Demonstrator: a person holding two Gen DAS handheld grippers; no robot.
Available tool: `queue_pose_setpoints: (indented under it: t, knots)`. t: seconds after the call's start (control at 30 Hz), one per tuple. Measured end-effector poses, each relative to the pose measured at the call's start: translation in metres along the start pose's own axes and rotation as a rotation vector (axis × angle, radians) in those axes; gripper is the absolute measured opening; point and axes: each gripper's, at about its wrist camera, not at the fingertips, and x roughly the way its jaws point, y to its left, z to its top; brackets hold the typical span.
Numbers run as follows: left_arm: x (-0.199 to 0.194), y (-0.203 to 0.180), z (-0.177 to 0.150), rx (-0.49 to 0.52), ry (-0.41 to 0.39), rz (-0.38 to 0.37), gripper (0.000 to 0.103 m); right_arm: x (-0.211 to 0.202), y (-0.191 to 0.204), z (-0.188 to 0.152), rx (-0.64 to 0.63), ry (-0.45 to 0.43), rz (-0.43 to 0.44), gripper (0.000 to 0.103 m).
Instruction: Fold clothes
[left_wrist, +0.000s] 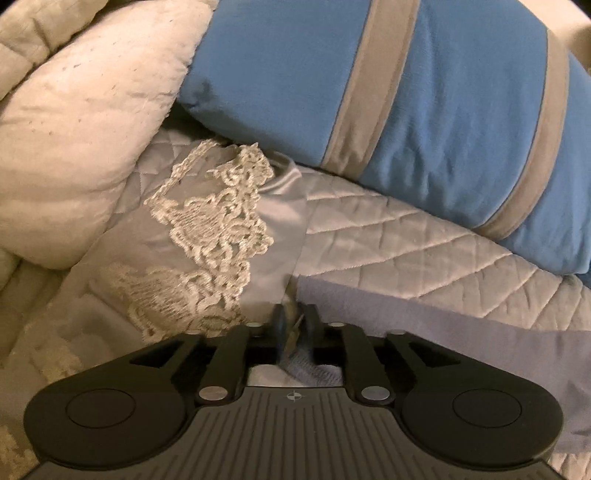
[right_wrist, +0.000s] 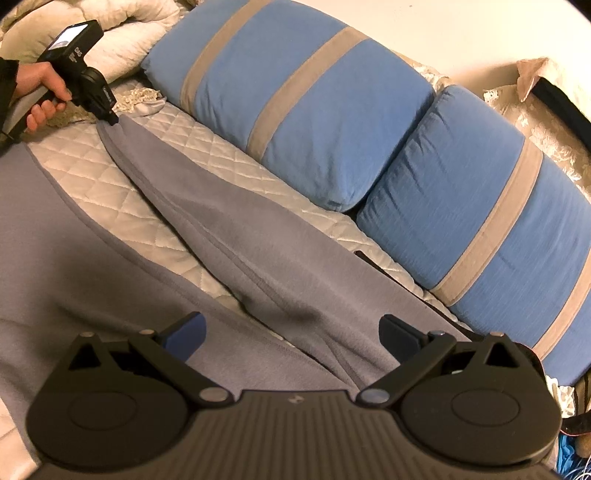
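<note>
A grey garment (right_wrist: 258, 251) lies spread on the quilted bed cover (right_wrist: 110, 184), one long part stretched towards the far left. At the end of that part is my left gripper (right_wrist: 110, 119), held by a person's hand (right_wrist: 40, 85). In the left wrist view the left gripper (left_wrist: 295, 325) has its fingers a little apart, with the grey garment's (left_wrist: 406, 325) edge between them and not visibly pinched. My right gripper (right_wrist: 291, 336) stands wide open just above the near part of the garment, nothing between its fingers.
Two blue pillows with grey stripes (right_wrist: 295, 110) (right_wrist: 480, 206) line the far side of the bed. A white pillow (left_wrist: 85, 110) and a lace-trimmed cloth (left_wrist: 214, 221) lie just beyond the left gripper. Clutter sits at the far right edge.
</note>
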Motion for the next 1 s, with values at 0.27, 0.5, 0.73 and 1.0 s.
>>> queue_pose_setpoints:
  t: [0.27, 0.5, 0.73, 1.0]
  knots:
    - [-0.031, 0.014, -0.002, -0.026, 0.042, 0.009, 0.043, -0.011, 0.002, 0.003, 0.000, -0.030, 0.007, 0.103]
    - [-0.047, 0.032, -0.010, -0.216, 0.089, -0.107, 0.043, -0.020, 0.005, 0.007, -0.004, -0.052, 0.018, 0.103]
    - [-0.028, 0.047, -0.024, -0.480, 0.161, -0.246, 0.041, -0.019, 0.005, 0.008, -0.003, -0.050, 0.019, 0.103]
    - [-0.014, 0.059, -0.035, -0.650, 0.143, -0.284, 0.028, -0.020, 0.004, 0.009, -0.002, -0.049, 0.024, 0.103]
